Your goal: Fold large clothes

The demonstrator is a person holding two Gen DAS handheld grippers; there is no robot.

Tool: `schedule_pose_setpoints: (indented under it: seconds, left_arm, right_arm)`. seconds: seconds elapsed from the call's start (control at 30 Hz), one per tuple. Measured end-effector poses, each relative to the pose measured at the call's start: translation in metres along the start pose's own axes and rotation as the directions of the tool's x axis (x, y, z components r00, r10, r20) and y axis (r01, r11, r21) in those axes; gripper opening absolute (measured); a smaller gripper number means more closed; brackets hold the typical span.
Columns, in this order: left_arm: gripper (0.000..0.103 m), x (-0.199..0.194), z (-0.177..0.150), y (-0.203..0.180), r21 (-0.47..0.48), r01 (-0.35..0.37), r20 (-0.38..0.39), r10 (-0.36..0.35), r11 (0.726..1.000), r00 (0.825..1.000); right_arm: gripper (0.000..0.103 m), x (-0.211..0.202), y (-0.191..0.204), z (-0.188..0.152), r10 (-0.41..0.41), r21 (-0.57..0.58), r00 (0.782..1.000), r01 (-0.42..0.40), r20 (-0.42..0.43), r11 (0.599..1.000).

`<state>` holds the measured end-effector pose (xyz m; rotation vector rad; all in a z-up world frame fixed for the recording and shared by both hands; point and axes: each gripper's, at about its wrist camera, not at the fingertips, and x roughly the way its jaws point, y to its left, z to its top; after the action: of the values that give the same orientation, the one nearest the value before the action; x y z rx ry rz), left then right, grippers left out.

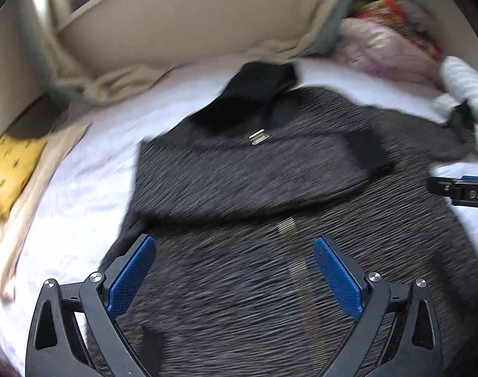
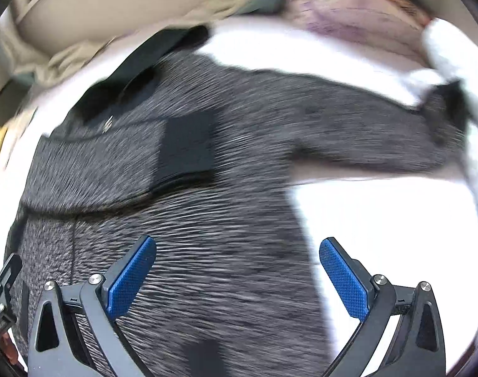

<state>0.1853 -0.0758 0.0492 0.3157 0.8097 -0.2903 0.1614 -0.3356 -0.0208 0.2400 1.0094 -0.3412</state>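
A dark grey heathered zip jacket (image 1: 270,267) lies spread on the white sheet (image 1: 91,188), its black hood (image 1: 257,91) at the far end. One sleeve is folded across the chest and ends in a black cuff (image 2: 188,147). The other sleeve (image 2: 380,132) stretches out to the right. My left gripper (image 1: 235,251) hovers open over the lower body of the jacket, with nothing between its blue pads (image 1: 132,276). My right gripper (image 2: 237,245) is open too, above the jacket's right edge, and also shows at the right edge of the left wrist view (image 1: 458,190). Both views are blurred by motion.
A yellow cushion (image 1: 9,172) lies at the left edge of the bed. Beige bedding (image 1: 176,62) is bunched along the far wall. A pale lilac quilt (image 1: 383,47) and a white knitted piece (image 1: 458,75) lie at the far right, near the outstretched sleeve's end.
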Motion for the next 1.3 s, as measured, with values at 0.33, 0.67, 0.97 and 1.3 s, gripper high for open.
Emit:
schedule_pose_setpoints:
  seconds: [0.33, 0.67, 0.97, 1.3]
  left_arm:
    - [0.094, 0.006, 0.072, -0.195, 0.241, 0.186, 0.042, -0.202, 0.952, 0.979]
    - [0.093, 0.018, 0.113, -0.370, 0.429, 0.320, 0.006, -0.357, 0.845, 0.934]
    - [0.077, 0.067, 0.146, -0.464, 0.441, 0.356, -0.057, -0.370, 0.824, 0.927]
    - [0.073, 0.100, 0.160, -0.523, 0.484, 0.273, -0.041, -0.290, 0.831, 0.956]
  right_arm:
    - [0.103, -0.106, -0.152, -0.011, -0.258, 0.278, 0.954, 0.208, 0.154, 0.938]
    - [0.103, -0.141, -0.248, -0.052, -0.346, 0.492, 0.925, 0.231, 0.155, 0.839]
    - [0.103, -0.147, -0.275, -0.060, -0.332, 0.560, 0.927, 0.184, 0.174, 0.807]
    - [0.103, -0.149, -0.287, -0.062, -0.267, 0.588, 0.942, 0.102, 0.201, 0.802]
